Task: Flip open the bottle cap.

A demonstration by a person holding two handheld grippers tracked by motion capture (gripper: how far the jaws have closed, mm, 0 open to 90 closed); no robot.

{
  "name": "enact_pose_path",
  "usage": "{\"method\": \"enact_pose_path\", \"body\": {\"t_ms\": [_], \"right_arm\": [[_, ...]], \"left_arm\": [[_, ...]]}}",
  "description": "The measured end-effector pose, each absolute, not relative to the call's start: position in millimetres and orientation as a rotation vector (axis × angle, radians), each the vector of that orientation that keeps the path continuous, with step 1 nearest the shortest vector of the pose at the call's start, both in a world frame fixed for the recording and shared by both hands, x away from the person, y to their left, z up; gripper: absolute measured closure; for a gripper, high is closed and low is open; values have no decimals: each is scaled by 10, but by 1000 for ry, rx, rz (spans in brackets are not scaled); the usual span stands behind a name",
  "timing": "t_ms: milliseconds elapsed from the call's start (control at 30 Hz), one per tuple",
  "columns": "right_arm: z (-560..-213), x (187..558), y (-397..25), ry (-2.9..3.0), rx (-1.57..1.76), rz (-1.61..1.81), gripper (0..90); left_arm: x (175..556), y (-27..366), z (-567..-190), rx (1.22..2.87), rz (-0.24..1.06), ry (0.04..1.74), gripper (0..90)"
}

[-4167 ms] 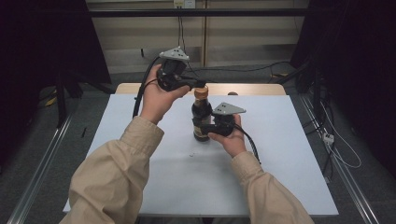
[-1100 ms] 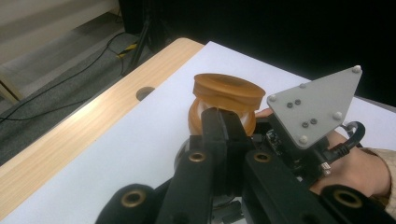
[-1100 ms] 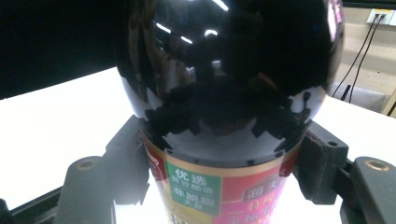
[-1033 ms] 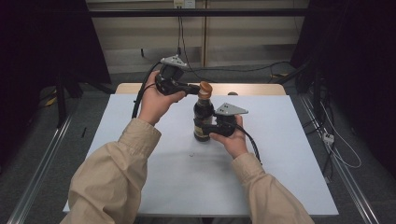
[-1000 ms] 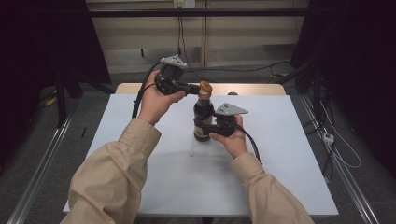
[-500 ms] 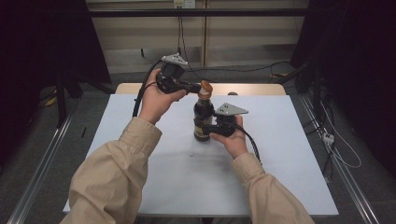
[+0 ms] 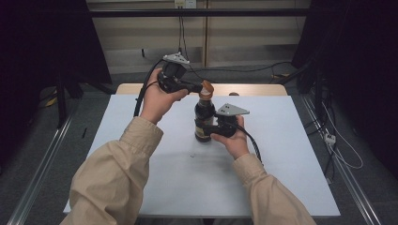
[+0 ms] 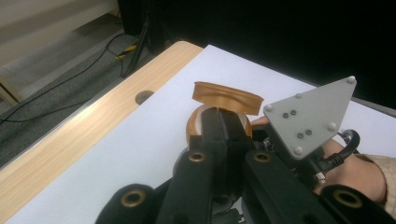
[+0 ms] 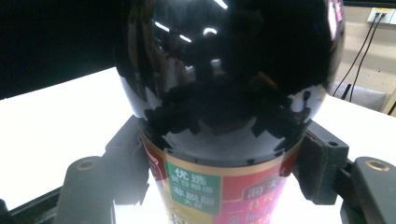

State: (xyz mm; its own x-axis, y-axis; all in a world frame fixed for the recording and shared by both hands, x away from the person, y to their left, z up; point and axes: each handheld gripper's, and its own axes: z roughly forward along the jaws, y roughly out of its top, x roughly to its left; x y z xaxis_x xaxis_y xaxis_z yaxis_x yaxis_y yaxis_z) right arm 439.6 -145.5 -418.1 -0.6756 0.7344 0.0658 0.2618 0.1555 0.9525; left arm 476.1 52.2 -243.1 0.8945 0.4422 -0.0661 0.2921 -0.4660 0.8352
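Dark sauce bottle (image 7: 204, 123) stands upright on the white table (image 7: 141, 178), clamped low on its body between the 2 jaws of the right gripper (image 7: 212, 127); the right gripper view shows a jaw pressed on each side of the label (image 9: 205, 196). The left gripper (image 7: 201, 87) comes in sideways at the top of the bottle. Its 2 jaws are together, or nearly so, right at the orange cap (image 8: 219, 119); cannot tell if anything is pinched between them. The flip lid (image 8: 227, 96) stands open just beyond the jaw tips.

Step in hand, as a guess: working the flip lid, opening or closing. To do it well, keep the right jaws firm on the body so the bottle does not twist or tip. Move the left jaw tips in a short arc about the lid hinge, not straight sideways. Go slow; the glossy bottle may slip and sauce could spill.
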Motion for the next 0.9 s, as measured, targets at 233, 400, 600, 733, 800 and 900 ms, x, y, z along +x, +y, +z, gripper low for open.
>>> {"method": "enact_pose_path", "body": {"t_ms": [233, 400, 600, 733, 800, 900], "right_arm": [[-4182, 4396, -1454, 2023, 946, 1534, 303], [-4184, 4395, -1455, 2022, 948, 1535, 303], [-4185, 4394, -1452, 2022, 949, 1534, 303], [-4185, 4394, -1453, 2022, 949, 1534, 302], [-4185, 4394, -1452, 2022, 951, 1534, 302], [-4184, 4394, -1452, 2023, 951, 1531, 302]], "left_arm": [[4764, 520, -2420, 2091, 197, 527, 900], [4763, 511, -2411, 2092, 196, 525, 900], [4765, 510, -2404, 2097, 196, 524, 900], [4765, 509, -2403, 2097, 196, 524, 900], [4767, 510, -2404, 2096, 195, 525, 900], [4769, 506, -2402, 2096, 193, 524, 900]]}}
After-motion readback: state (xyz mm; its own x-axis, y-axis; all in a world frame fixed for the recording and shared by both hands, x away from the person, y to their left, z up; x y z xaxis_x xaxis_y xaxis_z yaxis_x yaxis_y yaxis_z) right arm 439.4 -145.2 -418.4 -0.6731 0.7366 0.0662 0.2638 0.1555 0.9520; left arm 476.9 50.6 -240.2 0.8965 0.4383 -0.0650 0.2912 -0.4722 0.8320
